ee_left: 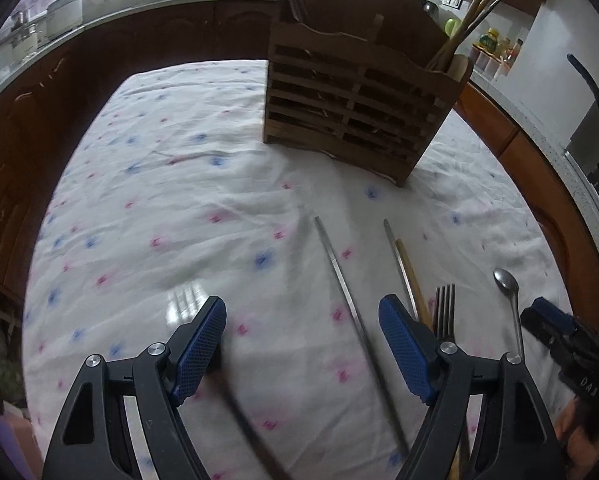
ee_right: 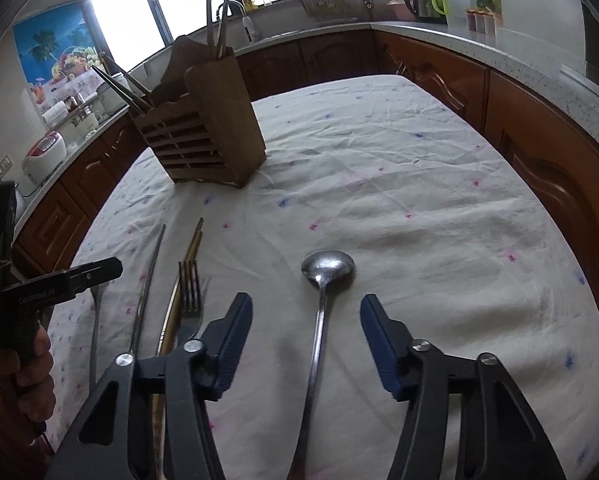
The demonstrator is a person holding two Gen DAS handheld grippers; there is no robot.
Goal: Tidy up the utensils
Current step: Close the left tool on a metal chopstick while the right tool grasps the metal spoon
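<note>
Right wrist view shows the right tongs (ee_right: 305,344) spread wide over the spoon (ee_right: 326,270), its handle running between the blue pads, neither touching it. The spoon lies on the cloth-covered desk (ee_right: 419,208), well in front of the wooden caddy (ee_right: 203,140). The likely failure: pads closing on the thin round handle could roll it aside or tip the bowl up. The fork (ee_right: 190,288) lies just left of the spoon, nearer the caddy's side. Only the left wrist view shows the left tongs (ee_left: 301,344), also spread and empty, straddling a metal chopstick (ee_left: 339,276), and the wooden utensils standing in the caddy's right compartment.
</note>
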